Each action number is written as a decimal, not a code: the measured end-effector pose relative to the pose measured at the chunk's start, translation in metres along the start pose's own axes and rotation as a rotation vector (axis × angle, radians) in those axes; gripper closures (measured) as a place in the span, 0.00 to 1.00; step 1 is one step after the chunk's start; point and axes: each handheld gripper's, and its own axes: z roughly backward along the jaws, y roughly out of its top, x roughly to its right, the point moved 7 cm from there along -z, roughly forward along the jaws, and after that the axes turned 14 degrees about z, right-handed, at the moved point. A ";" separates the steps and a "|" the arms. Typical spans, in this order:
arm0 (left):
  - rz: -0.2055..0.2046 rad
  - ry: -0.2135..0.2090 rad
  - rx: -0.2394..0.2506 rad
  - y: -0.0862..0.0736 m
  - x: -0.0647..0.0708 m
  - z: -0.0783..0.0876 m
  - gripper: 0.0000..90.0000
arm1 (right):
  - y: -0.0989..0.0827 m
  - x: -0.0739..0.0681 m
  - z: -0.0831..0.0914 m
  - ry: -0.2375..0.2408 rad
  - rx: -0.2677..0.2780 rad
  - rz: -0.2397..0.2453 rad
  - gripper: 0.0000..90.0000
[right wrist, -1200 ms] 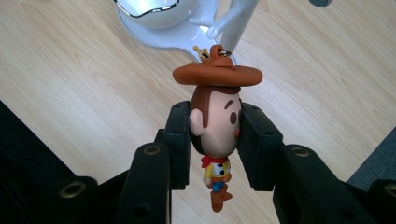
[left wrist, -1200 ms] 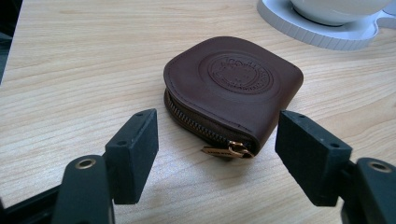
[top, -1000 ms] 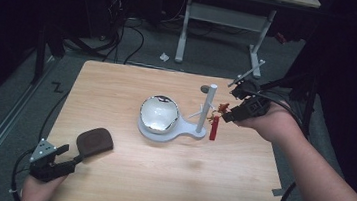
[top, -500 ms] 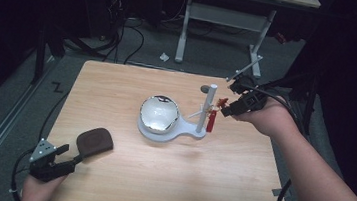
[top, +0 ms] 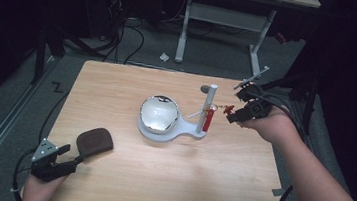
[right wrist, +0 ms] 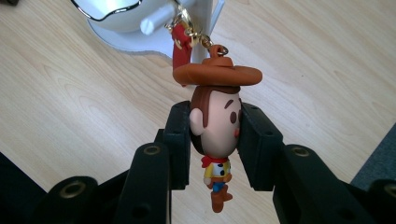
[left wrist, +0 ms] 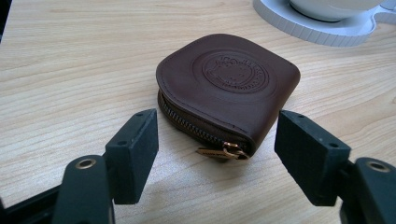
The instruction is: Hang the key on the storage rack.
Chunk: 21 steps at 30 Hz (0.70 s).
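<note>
Right tongs [right wrist: 215,140] are being kept clamped on the head of a cowboy figurine keychain [right wrist: 215,135]; both pads [right wrist: 180,140] are pressing against the sides of the head, w/ the hat above them and the small body hanging below. In the high view, the right tongs [top: 229,112] are being held just beside the white post [top: 207,106] of a stand [top: 171,130], near the counter's right side. The keychain's gold clasp [right wrist: 189,28] and red strap [top: 208,119] are being held at the post; whether the clasp is hooked on the peg [right wrist: 154,23] cannot be told. The figurine is being kept above the counter [top: 183,181], not touching it.

A rounded shiny bowl-like part [top: 159,112] is sitting on the stand's base, approx. at counter centre.

Left tongs [left wrist: 215,149] are being held apart, resting low at the counter's near-left corner. A brown leather zip pouch [left wrist: 229,84] is lying flat on the counter just ahead of them, zip pull [left wrist: 223,150] facing the tongs and lying between the two pads, w/o contact. In the high view, the pouch [top: 95,139] is well apart from the stand, and the left tongs [top: 67,156] are just beside it.
</note>
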 end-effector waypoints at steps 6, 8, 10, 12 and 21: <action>-0.003 -0.003 -0.004 -0.001 0.001 0.000 0.34 | -0.009 -0.002 -0.023 0.021 -0.006 0.011 0.74; -0.003 -0.004 -0.005 -0.001 0.001 0.000 0.35 | -0.011 -0.003 -0.031 0.032 -0.004 0.007 0.74; -0.003 -0.004 -0.005 -0.001 0.001 -0.001 0.35 | -0.013 -0.003 -0.037 0.033 0.001 0.005 0.74; -0.004 -0.004 -0.006 -0.001 0.001 -0.001 0.35 | -0.014 -0.003 -0.040 0.033 0.008 0.005 0.74; -0.005 -0.004 -0.007 -0.001 0.001 -0.001 0.35 | -0.014 -0.006 -0.062 0.046 0.034 -0.003 0.74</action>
